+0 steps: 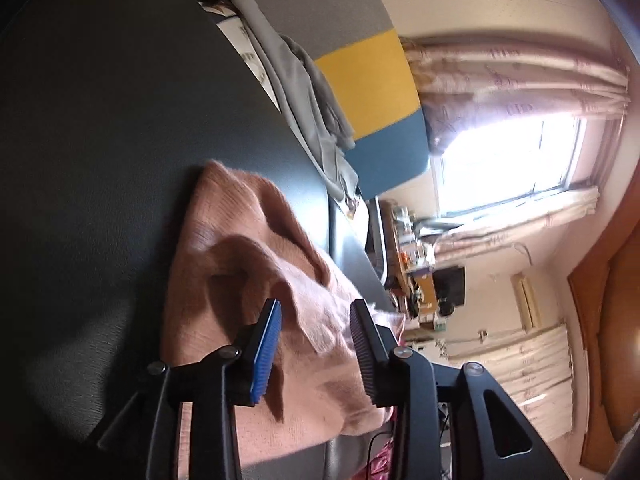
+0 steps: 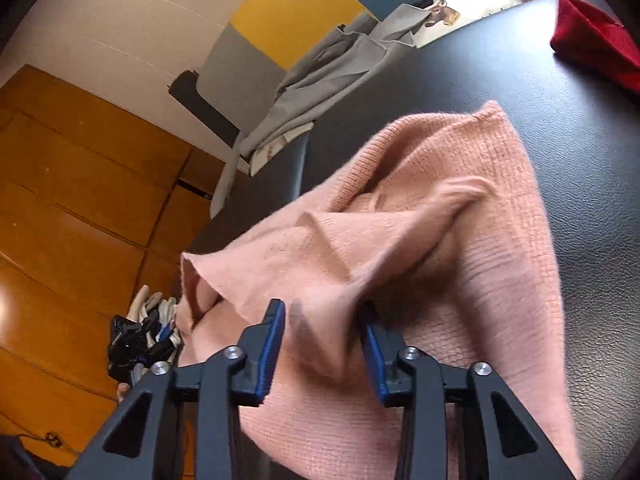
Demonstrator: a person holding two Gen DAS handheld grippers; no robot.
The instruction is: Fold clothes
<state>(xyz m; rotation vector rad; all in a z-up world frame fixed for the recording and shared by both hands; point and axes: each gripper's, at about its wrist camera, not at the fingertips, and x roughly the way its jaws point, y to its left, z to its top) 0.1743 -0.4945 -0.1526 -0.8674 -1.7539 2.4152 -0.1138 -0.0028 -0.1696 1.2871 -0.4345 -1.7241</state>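
A pink knit sweater point(image 1: 248, 264) lies crumpled on the black table point(image 1: 100, 140), one edge hanging over the table's side. My left gripper point(image 1: 314, 354) is open just above it, the knit showing in the gap between its blue-padded fingers point(image 1: 266, 354). From the right wrist, the same sweater point(image 2: 460, 240) rises in a raised fold that runs toward my right gripper point(image 2: 324, 346). That gripper is open too, with its jaws standing on either side of the fold and not closed on it. The sweater's near part is hidden under both grippers.
A grey garment point(image 2: 320, 88) hangs off the table's far edge against a grey, yellow and blue panel point(image 1: 372, 80). A red knit item point(image 2: 596, 48) lies at the far right of the table. Wooden floor point(image 2: 80, 200) with bundled cables point(image 2: 140, 336) lies beyond the edge.
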